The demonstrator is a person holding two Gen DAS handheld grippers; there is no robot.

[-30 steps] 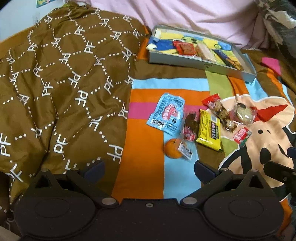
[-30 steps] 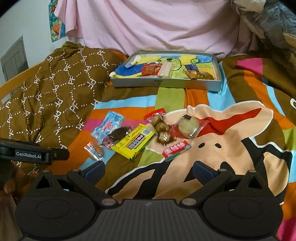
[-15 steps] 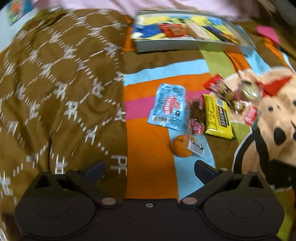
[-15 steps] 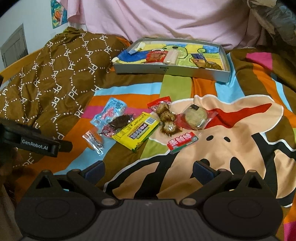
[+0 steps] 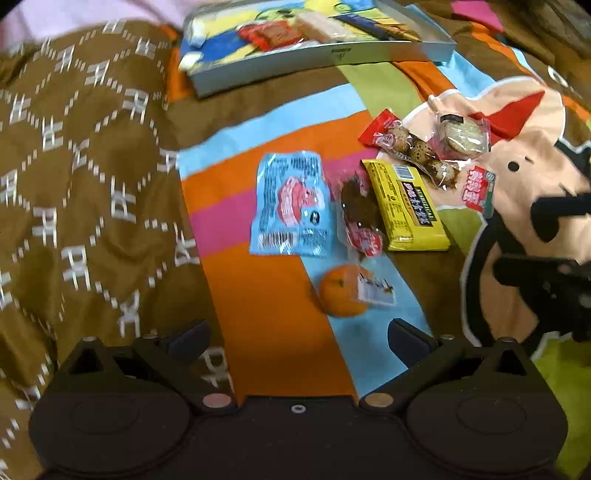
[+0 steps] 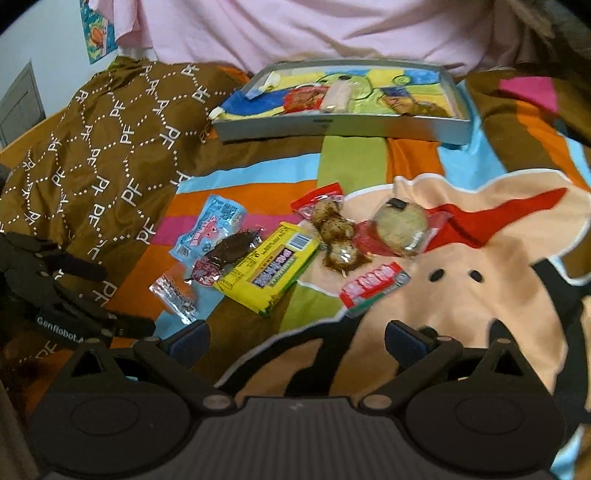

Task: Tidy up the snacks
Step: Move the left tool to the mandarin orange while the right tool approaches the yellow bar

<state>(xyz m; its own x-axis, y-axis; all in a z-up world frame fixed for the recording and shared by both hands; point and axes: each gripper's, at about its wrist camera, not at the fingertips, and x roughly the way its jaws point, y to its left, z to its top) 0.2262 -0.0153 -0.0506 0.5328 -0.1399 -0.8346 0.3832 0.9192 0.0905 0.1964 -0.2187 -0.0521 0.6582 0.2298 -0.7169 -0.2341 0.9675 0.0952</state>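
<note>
Several snacks lie on the colourful bedspread: a blue packet (image 5: pixel 290 205), a dark snack with a red label (image 5: pixel 360 218), a yellow bar (image 5: pixel 406 206) (image 6: pixel 269 267), a pack of speckled eggs (image 5: pixel 413 147) (image 6: pixel 334 230), a wrapped cookie (image 5: pixel 463 136) (image 6: pixel 400 225), a small red pack (image 5: pixel 476 188) (image 6: pixel 373 284) and an orange with a clear wrapper (image 5: pixel 343 291). My left gripper (image 5: pixel 297 339) is open just short of the orange. My right gripper (image 6: pixel 295 341) is open near the small red pack. A grey tray (image 5: pixel 332 55) (image 6: pixel 343 127) at the back holds several snacks.
A brown patterned quilt (image 5: pixel 81 184) (image 6: pixel 99 155) is bunched on the left. Pink fabric (image 6: pixel 295 29) hangs behind the tray. The left gripper's body (image 6: pixel 55 295) shows at the right wrist view's left edge; the right gripper's body (image 5: pixel 546 280) shows at the left wrist view's right edge.
Both grippers have moved forward and lower toward the snack cluster. The left one has closed in on the orange, the right one on the small red pack. Both jaws stay open.
</note>
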